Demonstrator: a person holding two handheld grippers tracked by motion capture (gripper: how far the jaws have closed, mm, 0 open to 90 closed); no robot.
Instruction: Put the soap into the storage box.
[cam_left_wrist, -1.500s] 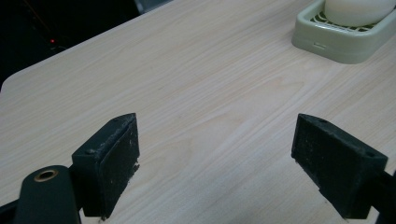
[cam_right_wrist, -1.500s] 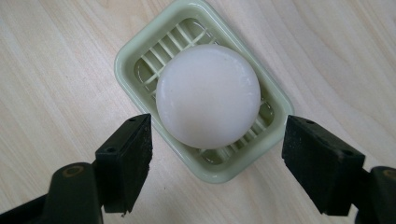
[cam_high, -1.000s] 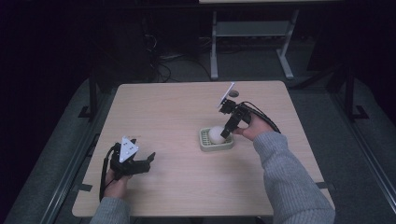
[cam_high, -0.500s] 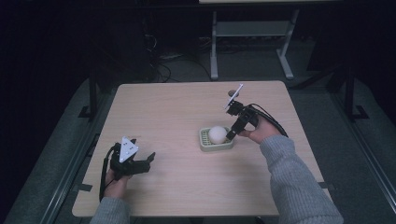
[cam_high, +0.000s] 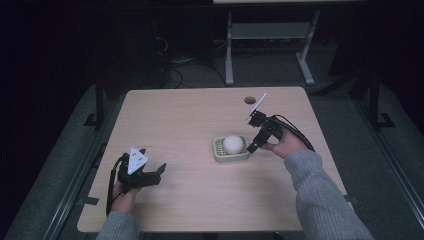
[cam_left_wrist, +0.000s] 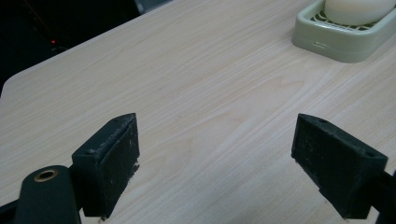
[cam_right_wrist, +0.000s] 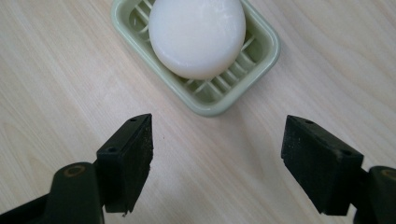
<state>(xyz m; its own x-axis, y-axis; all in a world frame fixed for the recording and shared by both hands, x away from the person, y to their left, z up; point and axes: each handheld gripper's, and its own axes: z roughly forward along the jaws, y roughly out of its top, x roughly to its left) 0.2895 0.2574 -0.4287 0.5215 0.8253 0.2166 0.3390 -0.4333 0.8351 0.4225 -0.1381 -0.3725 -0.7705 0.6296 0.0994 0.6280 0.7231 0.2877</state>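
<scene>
Right gripper (cam_high: 253, 145), jaws spread wide and gripping nothing, hovering just beside the right end of a pale green soap dish (cam_high: 231, 154) and aimed down at it. In the dish, a white oval soap bar (cam_high: 233, 144), long axis along the dish's own length, running left to right across the bench (cam_high: 200, 115). Well apart, near the front left corner, left gripper (cam_high: 161, 170) low over the wood, likewise wide open and empty, pointing toward the dish.

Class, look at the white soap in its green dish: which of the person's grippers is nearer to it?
Right. The right gripper hovers open beside the dish holding the soap; the left gripper sits open near the table's front left.
</scene>
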